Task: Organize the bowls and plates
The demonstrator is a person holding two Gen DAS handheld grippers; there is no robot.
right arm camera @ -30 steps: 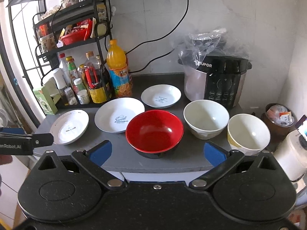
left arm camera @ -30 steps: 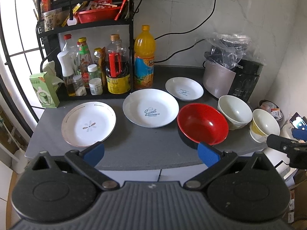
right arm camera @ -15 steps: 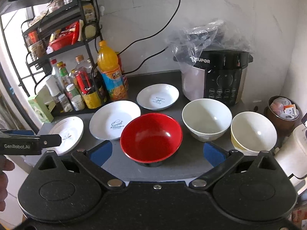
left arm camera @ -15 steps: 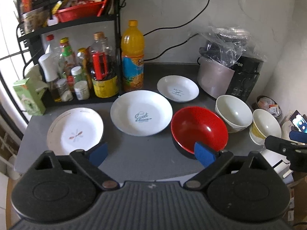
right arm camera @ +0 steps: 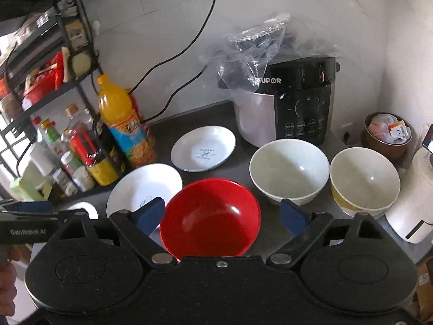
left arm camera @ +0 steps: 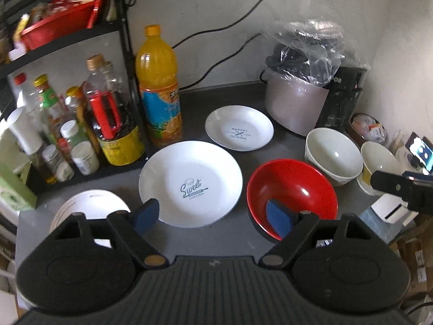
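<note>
3 plates, 3 bowls on the dark grey counter (left arm camera: 216,238). Plates: patterned one (left arm camera: 89,205) far left, big white "Sweet" plate (left arm camera: 190,182) in the middle, small plate (left arm camera: 239,127) w/ crossed-utensil logo behind it. Bowls in a row: red bowl (right arm camera: 209,216), white bowl (right arm camera: 289,174), cream bowl w/ yellow band (right arm camera: 365,180) at the right end.

Left gripper (left arm camera: 213,215): jaws wide apart, nothing held, hovering over the front edge btwn "Sweet" plate and red bowl. Right gripper (right arm camera: 222,214): jaws wide too, empty, red bowl framed btwn the blue pads (right arm camera: 293,214).

Room: white marbled wall, black wire rack (left arm camera: 67,40) at left w/ sauce bottles and a red tub. 1 orange juice bottle (left arm camera: 159,86) by the rack. Cooker (right arm camera: 292,108) marked "SUPOR", plastic bag on top, cord up the wall. Left handle reads "GenRobot.AI".
</note>
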